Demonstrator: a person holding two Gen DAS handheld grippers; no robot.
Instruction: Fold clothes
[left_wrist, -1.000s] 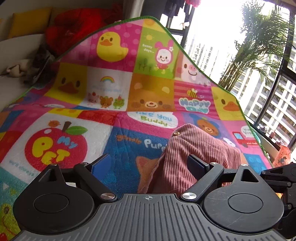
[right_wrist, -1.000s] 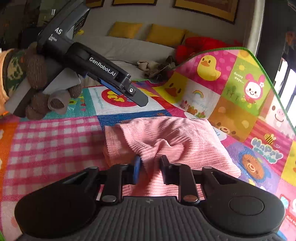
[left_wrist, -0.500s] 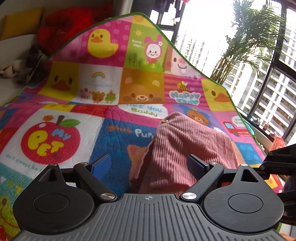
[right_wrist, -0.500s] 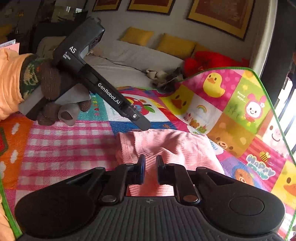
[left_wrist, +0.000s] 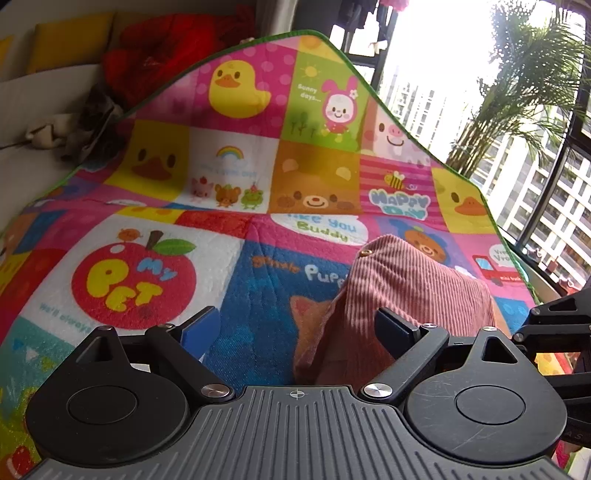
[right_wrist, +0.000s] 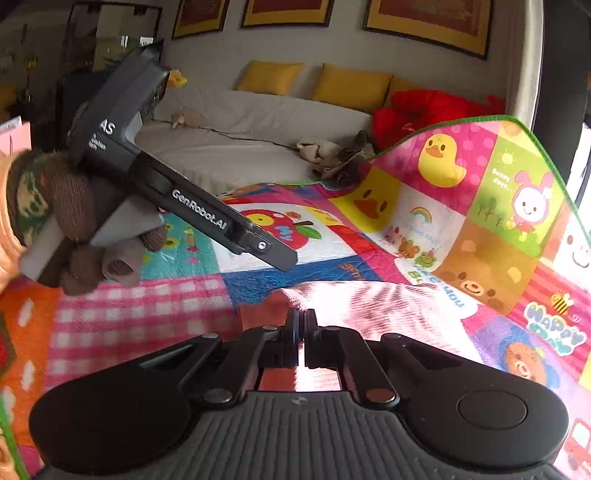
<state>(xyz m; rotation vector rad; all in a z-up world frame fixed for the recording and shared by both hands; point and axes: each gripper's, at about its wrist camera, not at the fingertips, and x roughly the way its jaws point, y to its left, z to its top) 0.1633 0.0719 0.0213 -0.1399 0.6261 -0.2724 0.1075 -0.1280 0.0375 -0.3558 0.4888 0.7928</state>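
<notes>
Closing tight, the right gripper (right_wrist: 300, 325) has just pinched together; pink ribbed garment (right_wrist: 388, 306) lies bunched just beyond, apparently released.

Pink ribbed garment (left_wrist: 413, 295), multicoloured cartoon-patchwork mat (left_wrist: 229, 177), yellow cushions (right_wrist: 351, 83)

Cartoon play mat (left_wrist: 236, 177) — yellow cushions (right_wrist: 351, 83), red plush (right_wrist: 424, 107) behind.

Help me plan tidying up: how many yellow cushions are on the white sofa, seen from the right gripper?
3: yellow cushion on the left, a second at centre, a third mostly hidden behind red fabric. More may be hidden.
</notes>
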